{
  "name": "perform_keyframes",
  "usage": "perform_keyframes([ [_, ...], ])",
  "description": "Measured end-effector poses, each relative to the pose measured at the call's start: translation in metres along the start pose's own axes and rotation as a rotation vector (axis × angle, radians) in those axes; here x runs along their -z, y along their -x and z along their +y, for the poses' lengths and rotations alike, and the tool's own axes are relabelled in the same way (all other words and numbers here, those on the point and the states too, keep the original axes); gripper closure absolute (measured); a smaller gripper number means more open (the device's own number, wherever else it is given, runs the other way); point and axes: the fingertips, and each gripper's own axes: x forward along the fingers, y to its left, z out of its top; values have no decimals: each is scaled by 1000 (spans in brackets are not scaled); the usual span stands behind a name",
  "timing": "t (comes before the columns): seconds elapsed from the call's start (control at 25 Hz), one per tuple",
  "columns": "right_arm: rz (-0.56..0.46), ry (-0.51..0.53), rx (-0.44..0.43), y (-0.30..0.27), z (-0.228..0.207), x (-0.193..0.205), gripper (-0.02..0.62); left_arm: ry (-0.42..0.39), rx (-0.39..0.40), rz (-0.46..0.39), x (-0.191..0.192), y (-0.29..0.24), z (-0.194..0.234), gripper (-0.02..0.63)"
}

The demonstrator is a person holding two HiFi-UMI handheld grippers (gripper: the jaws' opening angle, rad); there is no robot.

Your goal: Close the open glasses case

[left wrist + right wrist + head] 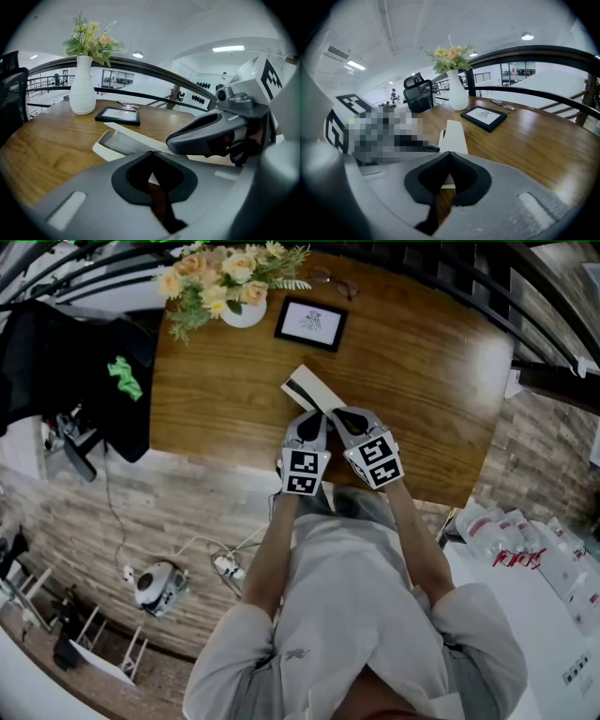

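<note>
Just beyond the glasses case (308, 390), picture frame (310, 323) and vase (244, 314).

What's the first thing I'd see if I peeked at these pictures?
Probably the left hand-held gripper and right hand-held gripper, side by side over the wooden table, jaws together, pointing at an open white glasses case. Then the yellow flowers at the table's far left corner.

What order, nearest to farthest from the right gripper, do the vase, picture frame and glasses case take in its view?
1. glasses case, just ahead of the jaws.
2. picture frame, beyond, to the right.
3. vase, at the back.
</note>
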Motion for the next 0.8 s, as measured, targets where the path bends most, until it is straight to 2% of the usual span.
perform_keyframes([
  [0.8,18,1,-30,-8,13,6,592,13,-12,66,19,4,6,589],
])
